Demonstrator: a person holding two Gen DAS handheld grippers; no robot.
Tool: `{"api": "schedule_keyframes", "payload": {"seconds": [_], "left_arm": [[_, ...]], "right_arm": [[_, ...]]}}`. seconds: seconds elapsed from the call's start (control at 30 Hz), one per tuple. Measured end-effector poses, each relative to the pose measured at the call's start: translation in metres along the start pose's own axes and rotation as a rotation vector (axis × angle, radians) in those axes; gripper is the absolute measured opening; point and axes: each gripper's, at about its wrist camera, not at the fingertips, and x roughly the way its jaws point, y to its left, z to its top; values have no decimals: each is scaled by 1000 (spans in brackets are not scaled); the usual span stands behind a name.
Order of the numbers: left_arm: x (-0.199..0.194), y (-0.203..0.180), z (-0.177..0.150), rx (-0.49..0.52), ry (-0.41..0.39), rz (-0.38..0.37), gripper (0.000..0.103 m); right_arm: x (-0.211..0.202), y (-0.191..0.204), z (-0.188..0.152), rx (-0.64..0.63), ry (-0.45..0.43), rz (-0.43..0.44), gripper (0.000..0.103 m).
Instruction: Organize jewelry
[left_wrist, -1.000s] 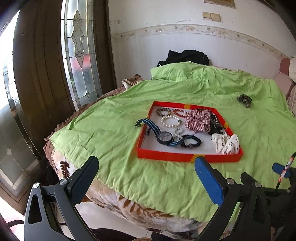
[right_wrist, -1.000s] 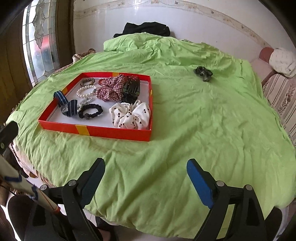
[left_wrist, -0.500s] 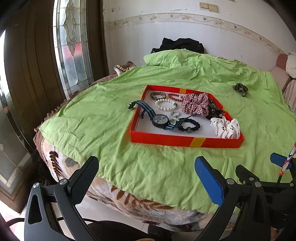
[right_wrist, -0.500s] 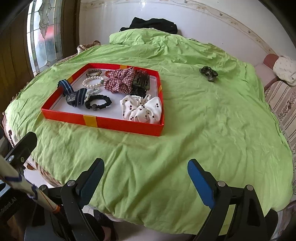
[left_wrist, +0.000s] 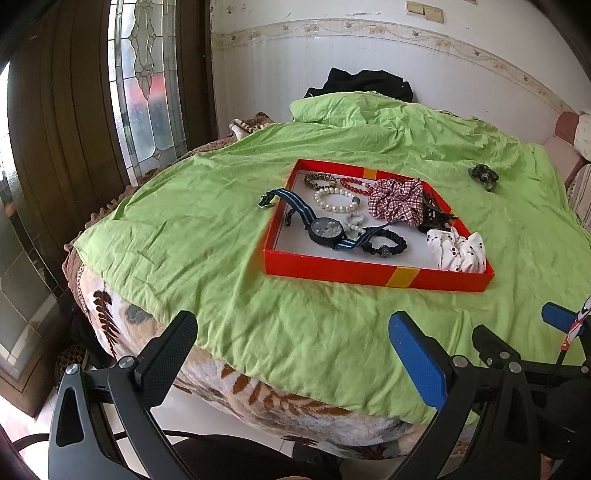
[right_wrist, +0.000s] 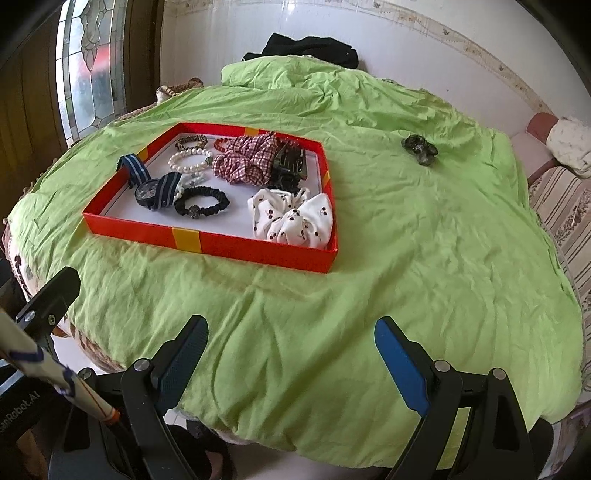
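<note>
A red tray (left_wrist: 373, 271) (right_wrist: 207, 236) lies on the green cloth. Inside are a watch (left_wrist: 327, 229) (right_wrist: 147, 192) with a striped strap draped over the left rim, a pearl bracelet (left_wrist: 334, 199) (right_wrist: 190, 160), a plaid scrunchie (left_wrist: 397, 199) (right_wrist: 247, 158), a black bracelet (left_wrist: 386, 243) (right_wrist: 201, 201) and a white cherry-print scrunchie (left_wrist: 458, 251) (right_wrist: 291, 218). A dark hair clip (left_wrist: 483, 176) (right_wrist: 420, 149) lies apart on the cloth, far right. My left gripper (left_wrist: 291, 345) and right gripper (right_wrist: 291, 350) hover open and empty near the table's front edge.
The round table's green cloth (left_wrist: 184, 236) (right_wrist: 424, 258) has bare room around the tray. A stained-glass window (left_wrist: 147, 81) stands at the left. Black clothing (left_wrist: 364, 83) lies at the back by the white wall. A striped sofa (right_wrist: 561, 206) is at the right.
Both grippers have moved closer to the table and to the tray, which now looks larger in both views. Their jaws stay open. Nothing on the table has moved.
</note>
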Motion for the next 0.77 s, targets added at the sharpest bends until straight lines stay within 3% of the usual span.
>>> {"api": "schedule_keyframes", "payload": {"seconds": [0.77], "left_arm": [[1, 1, 1, -13, 2, 21, 103]], "right_arm": [[5, -2, 1, -3, 2, 2, 94]]}}
